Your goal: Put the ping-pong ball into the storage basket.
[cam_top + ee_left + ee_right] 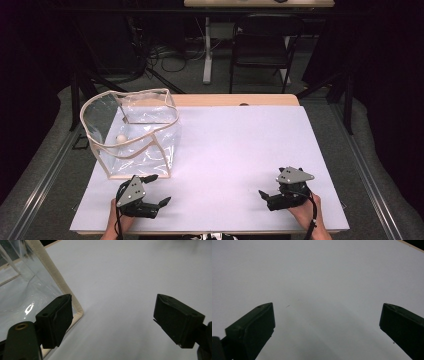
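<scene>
- High view: white worktop (240,150) is bare across its middle and right, so I've got free room to work; the clear bag (135,132) with cream trim stands open-mouthed at the far left corner area, its front bottom edge close to the near left.
- Left gripper (155,189) sits at the near left edge, just beside the bag's near bottom corner, jaws released and wide, holding nothing — I'd judge it's parked for a grab at the trim.
- Right gripper (265,194) rests near the near right corner, well apart from the bag, jaws spread, empty.
- Small white ball (121,138) lies inside the bag, left side, low.
- Left gripper view gives the trim corner (79,311) almost touching one jaw; high view can't settle that gap.
- Right gripper view: plain worktop between its jaws.
</scene>
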`<action>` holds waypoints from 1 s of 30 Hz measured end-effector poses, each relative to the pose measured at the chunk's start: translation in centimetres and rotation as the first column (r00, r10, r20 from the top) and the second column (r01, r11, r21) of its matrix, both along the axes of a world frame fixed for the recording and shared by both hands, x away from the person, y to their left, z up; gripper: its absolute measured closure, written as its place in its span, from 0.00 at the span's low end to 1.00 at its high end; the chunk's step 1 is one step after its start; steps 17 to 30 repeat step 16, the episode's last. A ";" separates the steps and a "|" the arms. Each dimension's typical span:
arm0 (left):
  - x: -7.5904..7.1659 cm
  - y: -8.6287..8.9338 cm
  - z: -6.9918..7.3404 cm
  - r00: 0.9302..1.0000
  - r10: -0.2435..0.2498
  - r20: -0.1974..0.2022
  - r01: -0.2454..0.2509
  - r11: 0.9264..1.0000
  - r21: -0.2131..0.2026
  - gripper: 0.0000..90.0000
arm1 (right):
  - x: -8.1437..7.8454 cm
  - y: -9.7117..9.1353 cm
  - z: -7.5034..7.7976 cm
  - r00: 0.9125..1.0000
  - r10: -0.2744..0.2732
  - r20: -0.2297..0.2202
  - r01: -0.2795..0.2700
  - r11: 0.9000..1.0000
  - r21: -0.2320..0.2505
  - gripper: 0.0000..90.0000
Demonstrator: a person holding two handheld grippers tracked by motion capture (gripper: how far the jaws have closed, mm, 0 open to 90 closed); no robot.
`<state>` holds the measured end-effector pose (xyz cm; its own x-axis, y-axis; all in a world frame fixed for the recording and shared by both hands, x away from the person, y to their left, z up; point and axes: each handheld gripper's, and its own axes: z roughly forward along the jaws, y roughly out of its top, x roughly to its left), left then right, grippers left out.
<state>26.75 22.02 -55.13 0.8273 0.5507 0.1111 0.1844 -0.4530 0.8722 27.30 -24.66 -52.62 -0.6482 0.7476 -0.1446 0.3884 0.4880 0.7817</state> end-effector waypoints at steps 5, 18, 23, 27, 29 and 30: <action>0.1 -0.1 -0.1 1.000 -0.003 -0.003 0.003 1.000 0.001 0.18 | -0.5 -0.4 -0.6 1.000 -0.011 0.012 0.011 1.000 0.014 0.00; 0.3 -0.1 -0.2 0.999 -0.012 -0.030 0.012 1.000 0.016 0.18 | -0.9 -1.2 -1.2 0.999 -0.038 0.009 0.038 0.999 0.031 0.00; 0.3 -0.1 -0.2 0.999 -0.012 -0.030 0.012 1.000 0.016 0.18 | -0.9 -1.2 -1.2 0.999 -0.038 0.009 0.038 0.999 0.031 0.00; 0.3 -0.1 -0.2 0.999 -0.012 -0.030 0.012 1.000 0.016 0.18 | -0.9 -1.2 -1.2 0.999 -0.038 0.009 0.038 0.999 0.031 0.00; 0.3 -0.1 -0.2 0.999 -0.012 -0.030 0.012 1.000 0.016 0.18 | -0.9 -1.2 -1.2 0.999 -0.038 0.009 0.038 0.999 0.031 0.00; 0.3 -0.1 -0.2 0.999 -0.012 -0.030 0.012 1.000 0.016 0.18 | -0.9 -1.2 -1.2 0.999 -0.038 0.009 0.038 0.999 0.031 0.00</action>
